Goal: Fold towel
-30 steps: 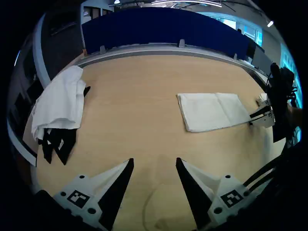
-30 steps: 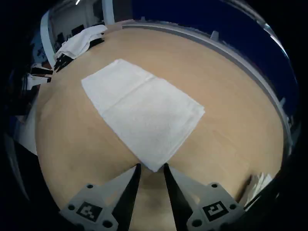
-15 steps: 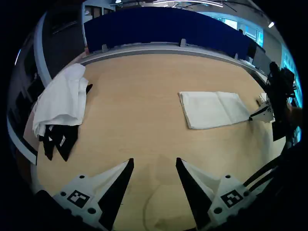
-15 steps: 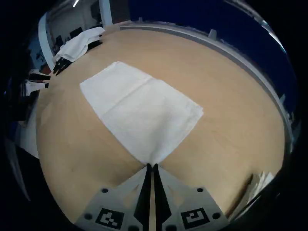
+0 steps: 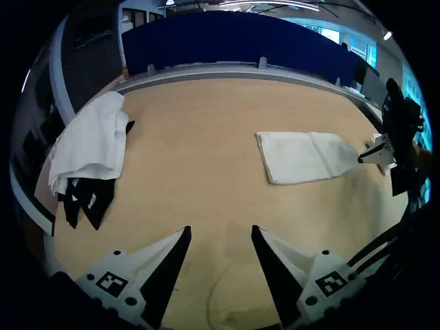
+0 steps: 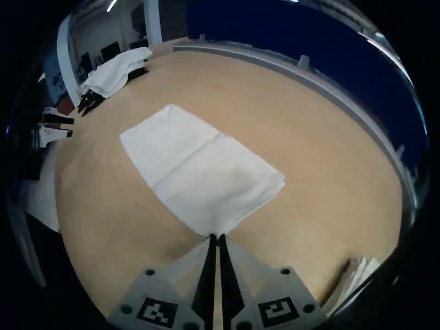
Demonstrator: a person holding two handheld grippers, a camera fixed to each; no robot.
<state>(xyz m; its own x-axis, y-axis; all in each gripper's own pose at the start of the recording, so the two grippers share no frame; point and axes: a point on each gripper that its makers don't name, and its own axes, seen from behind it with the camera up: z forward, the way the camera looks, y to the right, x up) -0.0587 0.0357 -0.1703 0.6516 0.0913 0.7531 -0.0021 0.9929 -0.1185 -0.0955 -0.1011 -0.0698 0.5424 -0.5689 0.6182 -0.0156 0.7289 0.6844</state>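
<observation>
Towel (image 6: 201,170), white and folded flat with a crease across it, lies on the wooden table (image 6: 308,143), centre in the right gripper view and toward 3 o'clock in the left gripper view (image 5: 305,157). Its near corner, at 6 o'clock, is pinched between the pressed-together fingers of the right gripper (image 6: 215,239). The left gripper (image 5: 220,231) hangs well apart over bare wood, fingers spread and holding nothing. A heap of white cloth (image 5: 88,143) over black items sits at 9 o'clock. A blue partition (image 5: 236,36) runs behind at 12 o'clock.
</observation>
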